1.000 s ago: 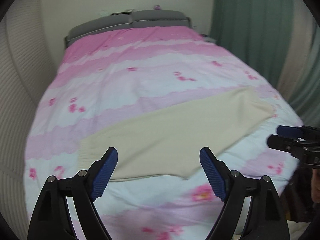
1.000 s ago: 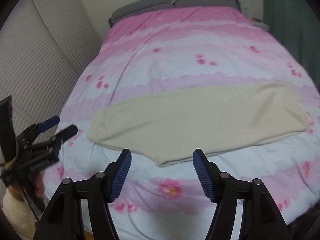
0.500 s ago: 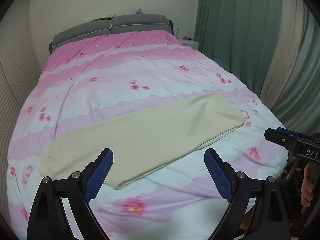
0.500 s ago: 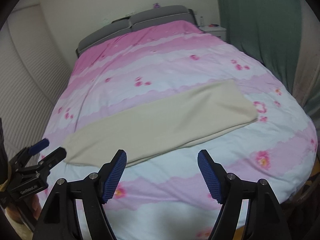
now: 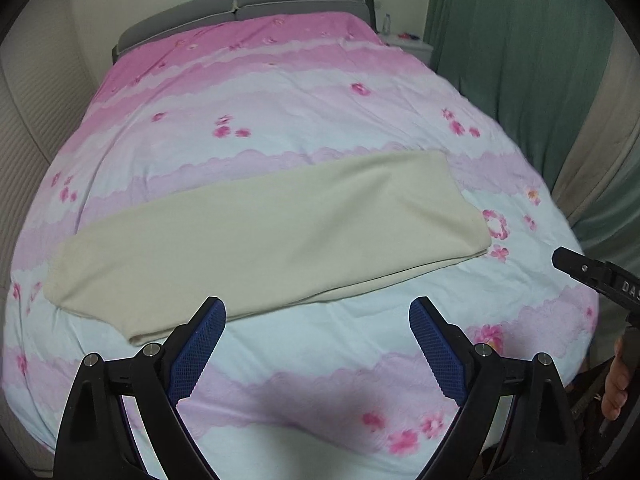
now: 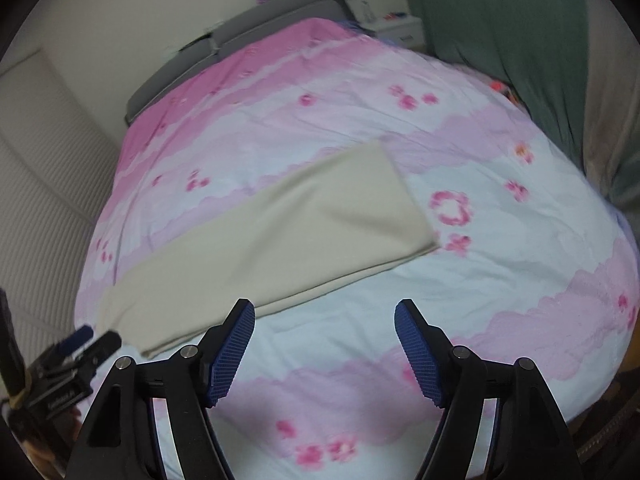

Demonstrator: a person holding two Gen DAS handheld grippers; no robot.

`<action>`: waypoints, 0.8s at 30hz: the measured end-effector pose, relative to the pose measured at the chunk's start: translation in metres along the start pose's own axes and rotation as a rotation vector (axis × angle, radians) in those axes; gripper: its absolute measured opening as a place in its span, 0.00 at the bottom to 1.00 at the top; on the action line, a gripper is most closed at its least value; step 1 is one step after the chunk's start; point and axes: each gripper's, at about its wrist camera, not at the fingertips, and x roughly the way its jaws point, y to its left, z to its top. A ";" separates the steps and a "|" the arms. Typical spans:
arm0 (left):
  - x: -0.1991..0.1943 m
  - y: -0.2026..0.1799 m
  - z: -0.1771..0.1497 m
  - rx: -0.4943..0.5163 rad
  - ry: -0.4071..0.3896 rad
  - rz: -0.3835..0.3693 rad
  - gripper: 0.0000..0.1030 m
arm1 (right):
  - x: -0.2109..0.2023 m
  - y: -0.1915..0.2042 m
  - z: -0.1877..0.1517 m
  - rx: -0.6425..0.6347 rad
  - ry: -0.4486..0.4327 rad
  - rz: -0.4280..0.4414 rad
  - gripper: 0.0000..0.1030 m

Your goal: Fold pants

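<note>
Cream pants [image 5: 272,240], folded lengthwise into one long strip, lie flat across the pink flowered duvet [image 5: 320,100]; in the right wrist view the pants [image 6: 280,232] run from lower left to the middle. My left gripper [image 5: 317,306] hovers open just in front of the strip's near edge with nothing between its blue pads. My right gripper [image 6: 325,306] hangs over bare duvet to the right of the pants' near edge; its jaws are closing with nothing between them. Each view shows the other gripper at its edge: the right one [image 5: 592,276], the left one [image 6: 84,340].
A grey headboard [image 5: 248,4] stands at the far end of the bed. Green curtains [image 5: 520,60] hang on the right, with a white nightstand [image 5: 408,44] in the corner. A ribbed pale panel [image 6: 40,160] lines the left side. A hand [image 5: 616,384] shows at lower right.
Both grippers have travelled right along the foot of the bed, so the pants have slid left in both views. The left jaws stand wider than a second ago.
</note>
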 end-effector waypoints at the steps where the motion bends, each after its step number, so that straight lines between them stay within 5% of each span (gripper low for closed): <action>1: 0.008 -0.013 0.006 0.029 0.004 0.007 0.91 | 0.005 -0.009 0.004 0.013 0.007 -0.003 0.67; 11: 0.075 -0.080 0.036 0.142 0.076 0.032 0.91 | 0.091 -0.084 0.038 0.124 0.092 -0.010 0.44; 24: 0.134 -0.100 0.045 0.152 0.203 0.036 0.91 | 0.203 -0.125 0.052 0.255 0.223 -0.025 0.39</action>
